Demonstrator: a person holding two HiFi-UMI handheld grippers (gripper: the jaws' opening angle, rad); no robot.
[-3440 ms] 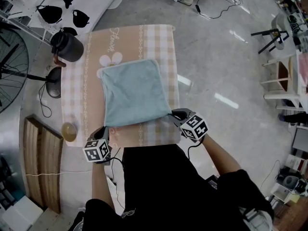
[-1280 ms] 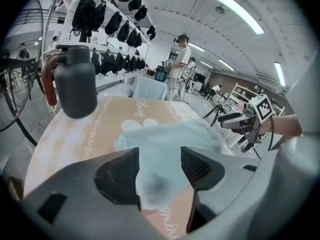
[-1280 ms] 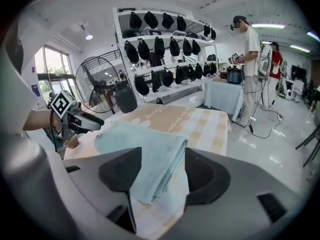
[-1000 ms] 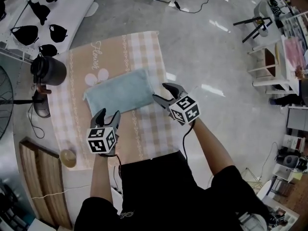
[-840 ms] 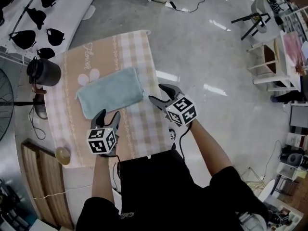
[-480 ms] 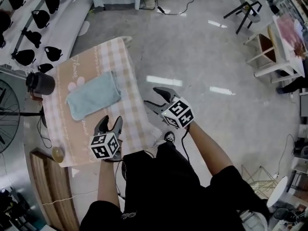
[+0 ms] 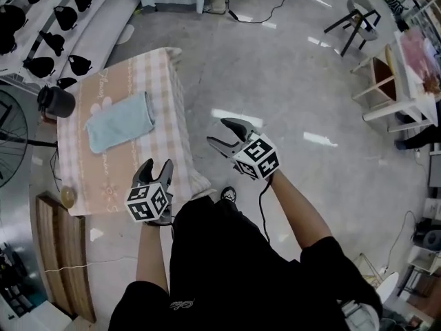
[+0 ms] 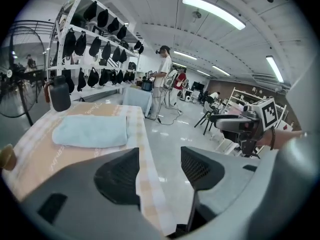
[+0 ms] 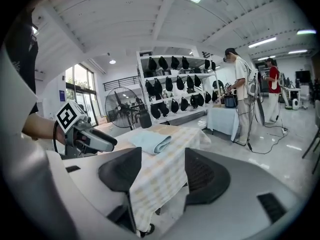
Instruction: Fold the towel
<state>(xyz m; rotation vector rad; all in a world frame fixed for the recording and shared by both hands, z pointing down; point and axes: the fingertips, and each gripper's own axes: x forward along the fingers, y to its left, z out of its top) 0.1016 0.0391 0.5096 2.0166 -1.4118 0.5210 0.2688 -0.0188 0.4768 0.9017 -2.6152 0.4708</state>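
Observation:
The light blue towel (image 7: 120,123) lies folded on the checked tablecloth (image 7: 89,178), also seen as towel (image 8: 90,131) and towel (image 9: 149,141). My left gripper (image 7: 154,170) hangs open over the table's near right corner, well short of the towel. My right gripper (image 7: 224,135) stands open over the bare floor, to the right of the table. Nothing sits between either pair of jaws. In the left gripper view my left gripper (image 8: 160,171) points along the table's right edge; in the right gripper view my right gripper (image 9: 162,171) faces the table from the side.
A dark jug (image 7: 56,101) stands at the table's far left and a small round object (image 7: 67,196) at its near left. A rack of dark bags (image 7: 41,19) runs behind. A fan (image 7: 10,133) stands left. People (image 8: 162,79) stand further off.
The person has stepped back and turned right, so the table slid left and away in the head view. Both grippers left the folded towel and stay open; the right one now hangs over the floor.

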